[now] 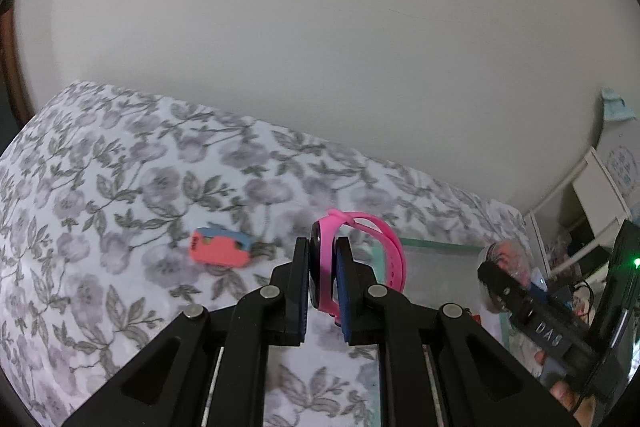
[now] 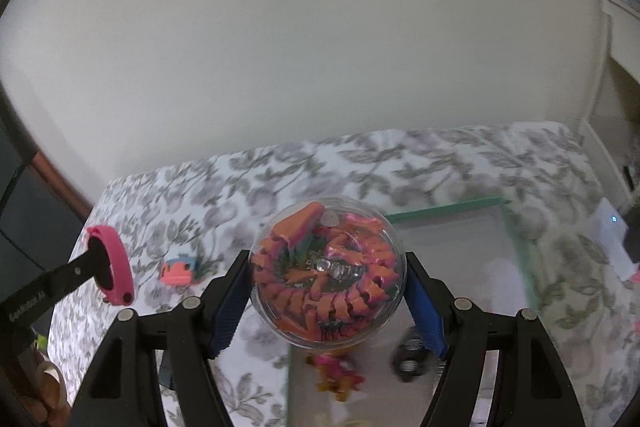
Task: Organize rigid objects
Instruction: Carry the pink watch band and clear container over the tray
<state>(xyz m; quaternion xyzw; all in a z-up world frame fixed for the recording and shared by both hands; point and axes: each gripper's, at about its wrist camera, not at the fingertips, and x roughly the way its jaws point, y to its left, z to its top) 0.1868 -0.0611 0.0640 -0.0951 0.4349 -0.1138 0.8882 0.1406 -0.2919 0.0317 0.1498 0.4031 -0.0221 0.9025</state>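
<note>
My left gripper [image 1: 323, 259] is shut on a pink wristwatch [image 1: 326, 267], held upright above the floral bedsheet [image 1: 120, 187]; its strap loops off to the right. It also shows in the right wrist view [image 2: 114, 267]. My right gripper [image 2: 326, 279] is shut on a clear round ball [image 2: 326, 267] packed with orange segmented toy pieces, held over the near left corner of a clear glass box [image 2: 516, 239]. A small coral-and-blue toy [image 1: 220, 247] lies on the sheet left of the watch, and it shows in the right wrist view [image 2: 178, 271].
Inside the glass box lie a pink-and-yellow toy [image 2: 336, 373] and a dark grey ring-shaped piece [image 2: 410, 357]. The box's green rim shows in the left wrist view [image 1: 440, 245]. A pale wall stands behind the bed. White furniture [image 1: 596, 195] stands at the far right.
</note>
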